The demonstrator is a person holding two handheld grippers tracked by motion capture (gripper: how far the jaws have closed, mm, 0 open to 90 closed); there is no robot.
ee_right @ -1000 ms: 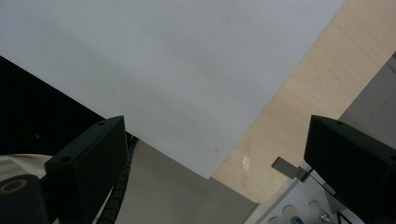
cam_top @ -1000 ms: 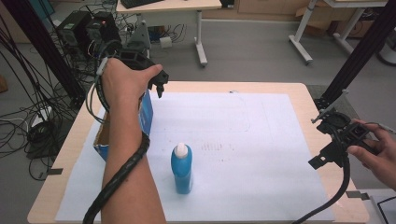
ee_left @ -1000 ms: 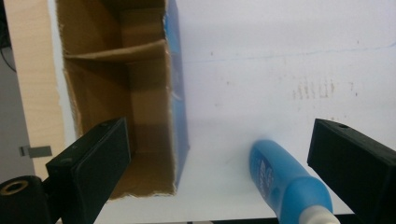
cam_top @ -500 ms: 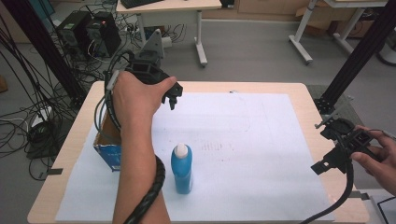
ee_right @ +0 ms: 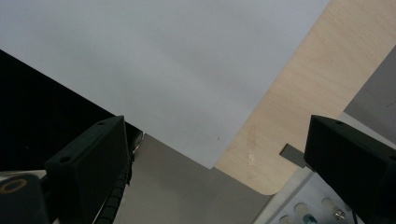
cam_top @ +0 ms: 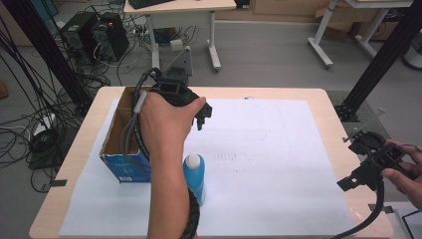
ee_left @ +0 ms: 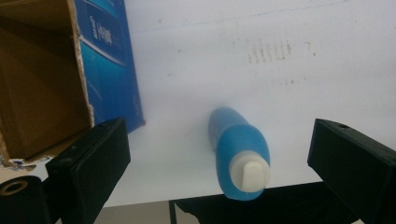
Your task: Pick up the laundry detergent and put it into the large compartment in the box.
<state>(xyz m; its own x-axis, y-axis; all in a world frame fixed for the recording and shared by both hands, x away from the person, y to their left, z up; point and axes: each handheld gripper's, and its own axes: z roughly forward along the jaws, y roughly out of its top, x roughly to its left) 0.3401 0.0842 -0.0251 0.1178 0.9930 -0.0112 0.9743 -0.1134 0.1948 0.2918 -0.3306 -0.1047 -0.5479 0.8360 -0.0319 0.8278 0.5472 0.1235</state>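
Two claws are in play above a pale wooden tabletop [cam_top: 318, 102] covered by a large white paper sheet [cam_top: 278, 164]. The left claw [cam_top: 203, 115] is held up over the sheet near the far left part of the tabletop, gripped by the person's left hand [cam_top: 166, 119], with its cable coiling down along the forearm. In the left gripper view its jaws stand spread wide with nothing between them, and they frame a blue bottle [ee_left: 240, 151] with a white cap [ee_left: 250, 171] standing upright on the paper below. In the high view this blue bottle stands in the near-left part of the sheet, just beside the forearm and close to an open cardboard box [cam_top: 122, 144] with blue printed sides, which sits toward the left edge of the tabletop. The bottle and the box are close but I cannot tell whether they touch. The right claw [cam_top: 354, 180] is held by the right hand [cam_top: 405, 174] at the near right edge of the tabletop, well apart from the bottle. In the right gripper view its jaws are likewise spread wide and empty, looking down at the corner of the paper and the rounded tabletop corner.
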